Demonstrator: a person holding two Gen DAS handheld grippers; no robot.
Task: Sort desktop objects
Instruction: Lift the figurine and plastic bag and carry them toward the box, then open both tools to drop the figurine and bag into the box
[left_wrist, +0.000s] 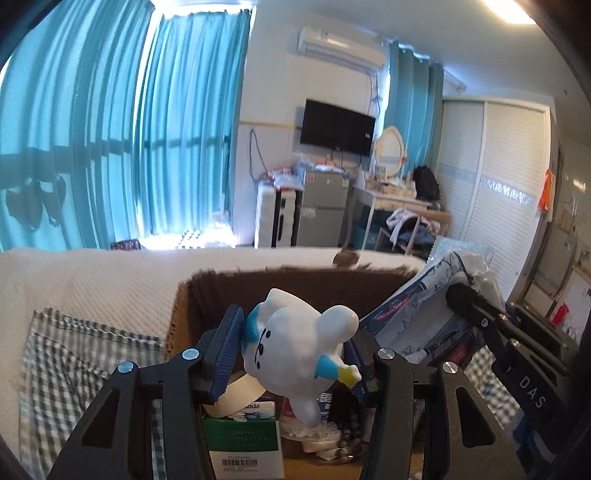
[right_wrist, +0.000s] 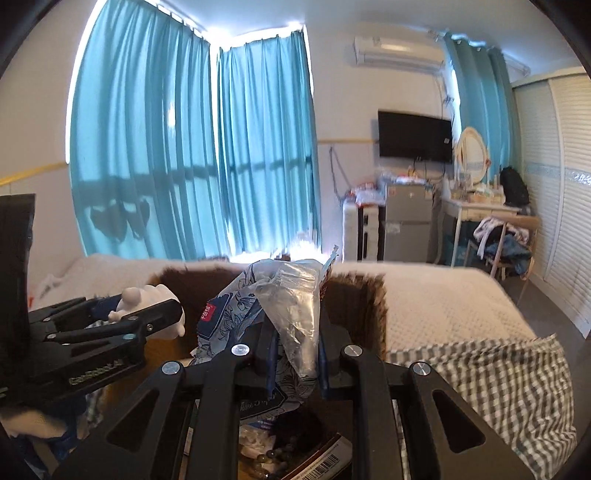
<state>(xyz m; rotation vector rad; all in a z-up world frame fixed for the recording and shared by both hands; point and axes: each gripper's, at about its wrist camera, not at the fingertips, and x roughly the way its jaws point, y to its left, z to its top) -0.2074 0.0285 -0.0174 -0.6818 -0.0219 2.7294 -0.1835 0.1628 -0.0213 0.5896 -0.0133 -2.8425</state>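
Note:
A white toy figure (left_wrist: 299, 354) with blue trim and a yellow star hangs over an open cardboard box (left_wrist: 184, 306), and my left gripper (left_wrist: 291, 350) is shut on it. In the right wrist view the same toy (right_wrist: 147, 299) shows at the left between the left gripper's fingers. My right gripper (right_wrist: 295, 365) is shut on a crinkled plastic packet (right_wrist: 280, 295) with blue print, held above the box (right_wrist: 365, 306). That packet (left_wrist: 417, 317) and the right gripper's black fingers (left_wrist: 476, 314) appear at the right of the left wrist view.
The box stands on a bed with a white cover (left_wrist: 92, 284) and a grey checked cloth (right_wrist: 498, 373). Inside lie a green and white carton (left_wrist: 240, 435), a tape roll (left_wrist: 236, 398), dark beads (left_wrist: 347, 432) and a barcoded pack (right_wrist: 321, 461). Blue curtains, a fridge and a dressing table stand beyond.

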